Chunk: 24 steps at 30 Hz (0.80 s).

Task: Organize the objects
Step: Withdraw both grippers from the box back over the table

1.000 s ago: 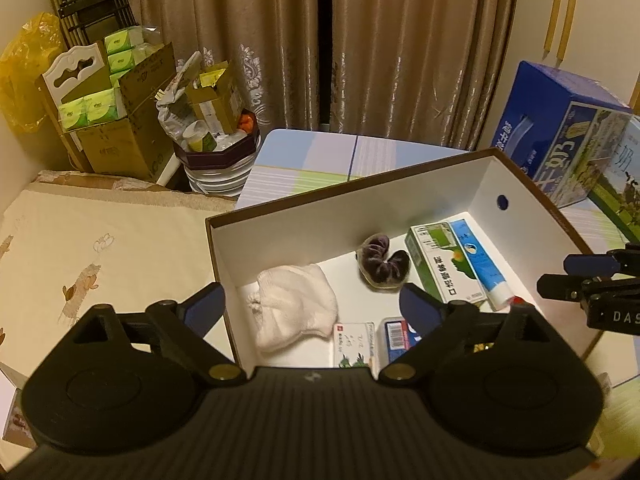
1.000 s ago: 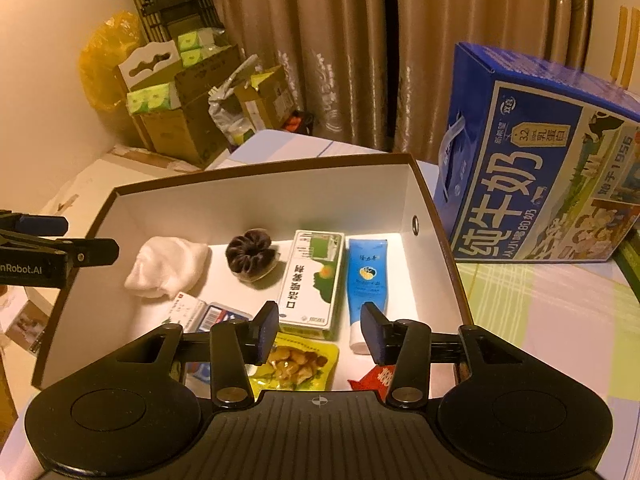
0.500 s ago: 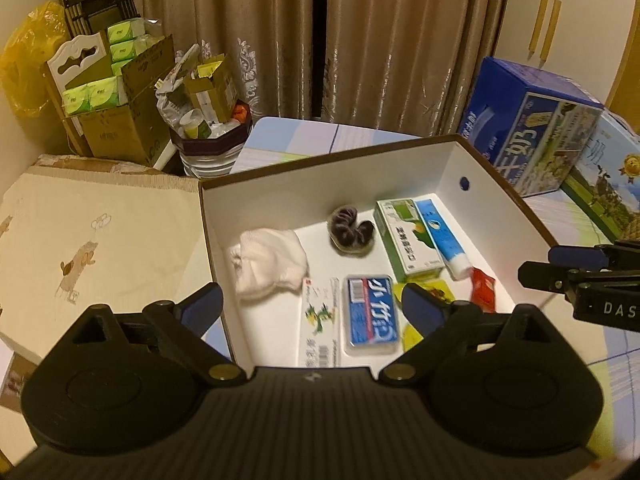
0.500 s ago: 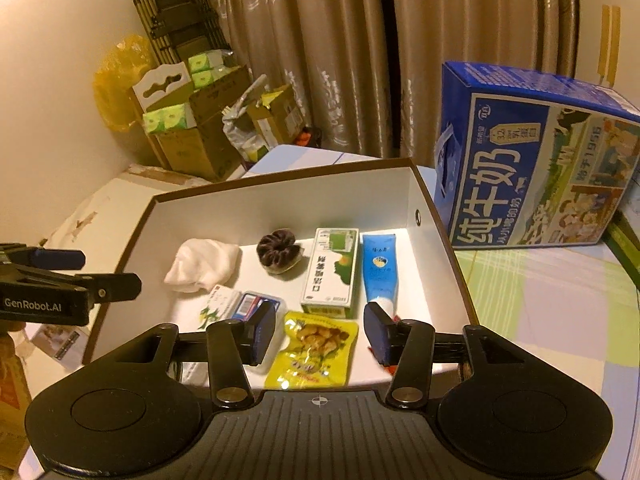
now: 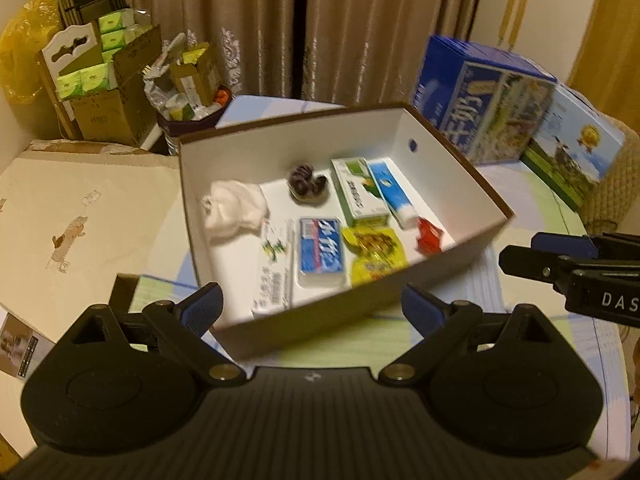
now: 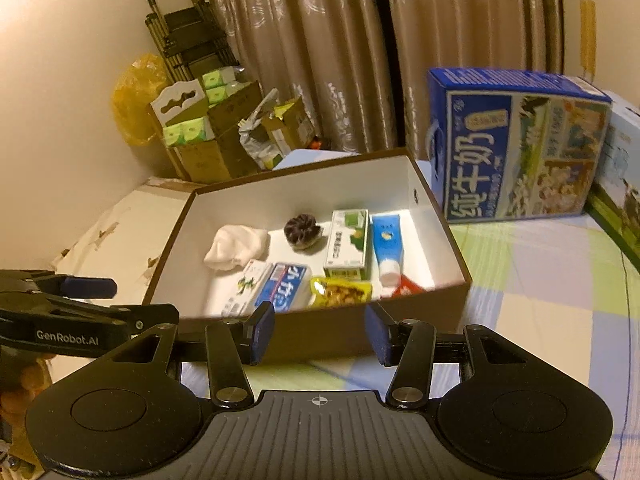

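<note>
Cardboard box (image 5: 460, 156), brown outside, white matte inside, open top, sits on the bench (image 6: 540, 272) (checked cloth, pastel green/blue/lilac). Box is rectangular, with a small round hole in its right end wall. Inside, all lying flat: a crumpled white cloth (image 5: 234, 208) at the left, a dark ruffled scrunchie (image 5: 308, 186) near the back wall, a green-and-white carton (image 5: 360, 192) and a blue-and-white tube (image 5: 392, 192) side by side, long axes running front to back, tube cap toward the near wall. Front row: a white slim carton (image 5: 274, 268), a blue blister pack (image 5: 320, 250) just beside it, a glossy yellow snack pouch (image 5: 376, 254), and a small red wrapper (image 5: 429, 236) at the right. Items are packed close; bare floor shows mostly between the cloth and the front row. Left gripper (image 5: 312, 308) is spread wide, empty, hanging short of the box's near wall with its blue ribbed pads clear of the cardboard. Right gripper (image 6: 320, 334) is also parted and empty, narrower than the left, just before the near wall. Bench is clear to the right of the box up to the blue milk carton case (image 6: 516, 144), glossy print, standing near the box's far right corner. Curtains (image 6: 320, 52) hang behind.
</note>
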Motion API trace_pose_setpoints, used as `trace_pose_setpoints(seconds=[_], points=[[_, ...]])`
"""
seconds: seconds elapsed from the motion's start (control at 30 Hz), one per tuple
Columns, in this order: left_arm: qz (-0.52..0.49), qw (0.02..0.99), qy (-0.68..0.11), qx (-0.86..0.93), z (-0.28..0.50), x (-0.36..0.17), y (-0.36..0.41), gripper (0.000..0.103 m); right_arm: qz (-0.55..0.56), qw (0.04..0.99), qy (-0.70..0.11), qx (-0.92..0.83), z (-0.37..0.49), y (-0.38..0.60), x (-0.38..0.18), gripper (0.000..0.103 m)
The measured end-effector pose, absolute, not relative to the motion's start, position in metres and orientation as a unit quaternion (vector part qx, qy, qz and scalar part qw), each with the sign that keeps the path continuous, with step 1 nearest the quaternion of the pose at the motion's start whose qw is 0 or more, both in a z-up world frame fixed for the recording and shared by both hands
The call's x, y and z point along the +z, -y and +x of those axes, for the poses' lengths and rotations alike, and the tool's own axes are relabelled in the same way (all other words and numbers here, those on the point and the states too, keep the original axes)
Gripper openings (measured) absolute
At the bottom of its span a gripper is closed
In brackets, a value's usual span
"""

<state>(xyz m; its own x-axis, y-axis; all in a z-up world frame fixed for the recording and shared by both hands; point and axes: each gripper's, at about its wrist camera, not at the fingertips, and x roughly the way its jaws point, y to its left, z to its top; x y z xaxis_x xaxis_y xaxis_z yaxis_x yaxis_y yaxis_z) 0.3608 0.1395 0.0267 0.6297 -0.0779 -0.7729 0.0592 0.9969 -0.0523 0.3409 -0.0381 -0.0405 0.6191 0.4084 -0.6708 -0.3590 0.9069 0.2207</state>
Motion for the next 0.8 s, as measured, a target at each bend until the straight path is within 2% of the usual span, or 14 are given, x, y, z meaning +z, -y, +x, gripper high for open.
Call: trace_pose_setpoints(seconds=[0.8], points=[[-0.008,0.862,-0.497,-0.101,0.274,-0.018,-0.073,0.094,0.077,0.879,-0.449,0.145,0.218,0.124,-0.076,0.048]])
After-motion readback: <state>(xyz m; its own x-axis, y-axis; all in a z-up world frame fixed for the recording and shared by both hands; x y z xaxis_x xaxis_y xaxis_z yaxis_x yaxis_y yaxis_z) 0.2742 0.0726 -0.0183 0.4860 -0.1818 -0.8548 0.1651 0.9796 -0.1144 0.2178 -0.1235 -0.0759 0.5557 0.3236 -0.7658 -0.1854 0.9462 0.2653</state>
